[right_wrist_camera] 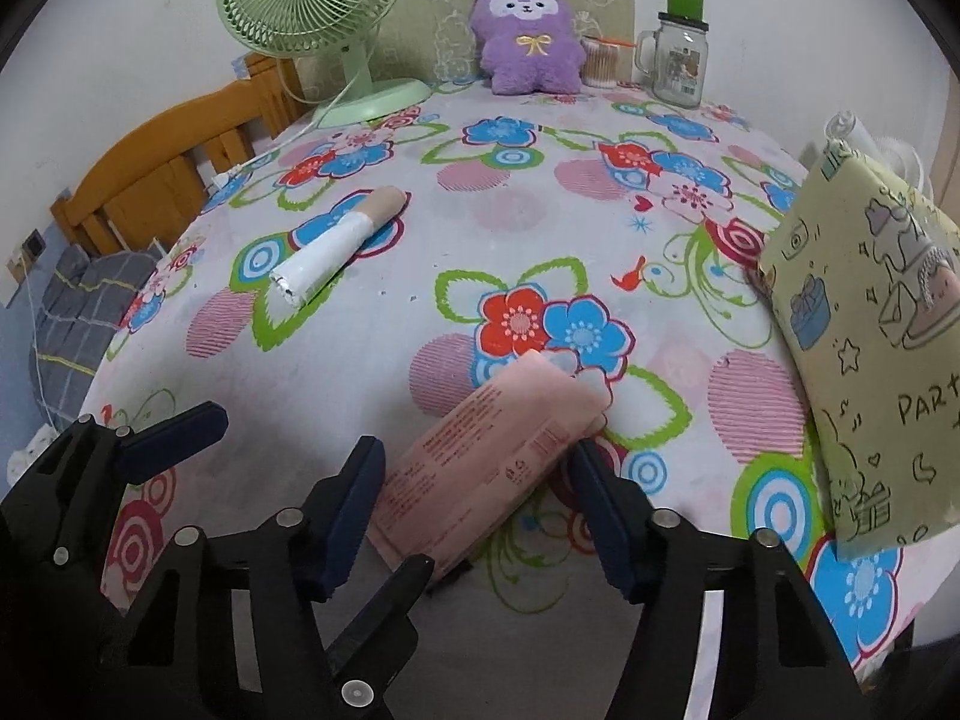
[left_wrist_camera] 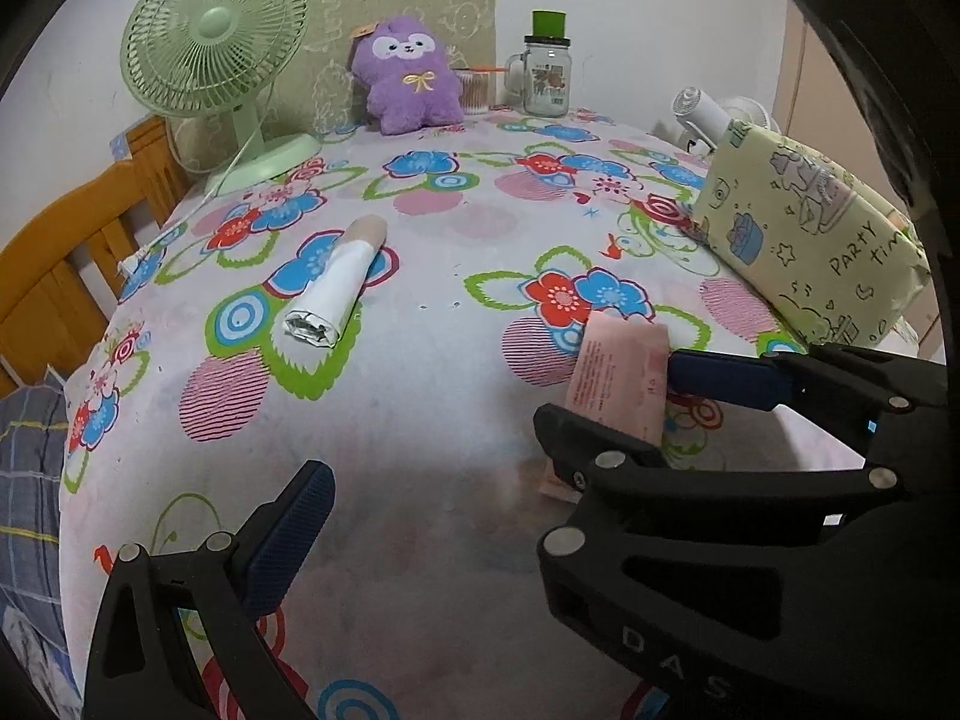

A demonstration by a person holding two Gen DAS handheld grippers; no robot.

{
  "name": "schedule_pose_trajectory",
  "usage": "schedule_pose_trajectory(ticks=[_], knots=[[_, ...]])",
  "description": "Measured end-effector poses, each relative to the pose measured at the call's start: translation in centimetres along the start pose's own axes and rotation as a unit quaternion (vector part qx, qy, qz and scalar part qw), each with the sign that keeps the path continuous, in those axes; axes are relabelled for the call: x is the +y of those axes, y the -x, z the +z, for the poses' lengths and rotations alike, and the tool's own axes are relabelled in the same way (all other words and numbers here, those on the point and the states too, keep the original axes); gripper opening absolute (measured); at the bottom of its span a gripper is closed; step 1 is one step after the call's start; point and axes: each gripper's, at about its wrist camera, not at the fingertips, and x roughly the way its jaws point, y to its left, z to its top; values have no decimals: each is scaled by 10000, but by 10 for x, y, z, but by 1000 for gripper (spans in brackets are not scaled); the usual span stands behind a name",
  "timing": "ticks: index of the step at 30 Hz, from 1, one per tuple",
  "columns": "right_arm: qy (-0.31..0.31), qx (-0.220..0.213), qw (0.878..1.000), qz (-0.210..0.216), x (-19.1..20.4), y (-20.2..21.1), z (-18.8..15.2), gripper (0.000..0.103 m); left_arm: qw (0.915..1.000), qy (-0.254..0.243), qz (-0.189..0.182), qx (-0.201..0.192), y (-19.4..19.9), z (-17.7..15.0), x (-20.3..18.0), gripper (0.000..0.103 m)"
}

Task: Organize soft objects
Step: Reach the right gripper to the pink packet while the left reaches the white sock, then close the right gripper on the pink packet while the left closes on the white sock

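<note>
**While Straddling the Pink Pack, Square Up Before Squeezing**

While set half-spread astride the flat pink plastic-wrapped soft pack (right_wrist_camera: 492, 456), right tool (right_wrist_camera: 477, 450) close on both long edges; cannot tell whether pressing yet. Lying slantwise near the front of the flower-print clothed table (right_wrist_camera: 420, 228). Best centred across the narrow width, closed gently, lifted level to avoid sagging or slipping. Left tool (left_wrist_camera: 474, 480) spread wide, empty, just beside. Farther out: white bag roll on a cardboard core (right_wrist_camera: 336, 246), yellow-green cartoon-print cushion (right_wrist_camera: 870, 330), purple plush toy (right_wrist_camera: 528, 36). At the back, handled glass jar with green lid (right_wrist_camera: 675, 63), seemingly empty; beside it, small clear tub (right_wrist_camera: 600, 63) packed with cotton swabs.
</note>
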Motion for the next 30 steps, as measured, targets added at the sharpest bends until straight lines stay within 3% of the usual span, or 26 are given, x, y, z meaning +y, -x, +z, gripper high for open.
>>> schedule_pose_trajectory(ticks=[4, 9, 30], knots=[[122, -34, 9999, -114, 2, -4, 4, 50, 9999, 111, -36, 62, -4, 2, 4, 102], [212, -37, 9996, -187, 1, -9, 10, 45, 9998, 112, 12, 168, -9, 5, 5, 102], [5, -184, 9998, -41, -11, -18, 58, 43, 9995, 51, 293, 127, -20, 52, 18, 99]])
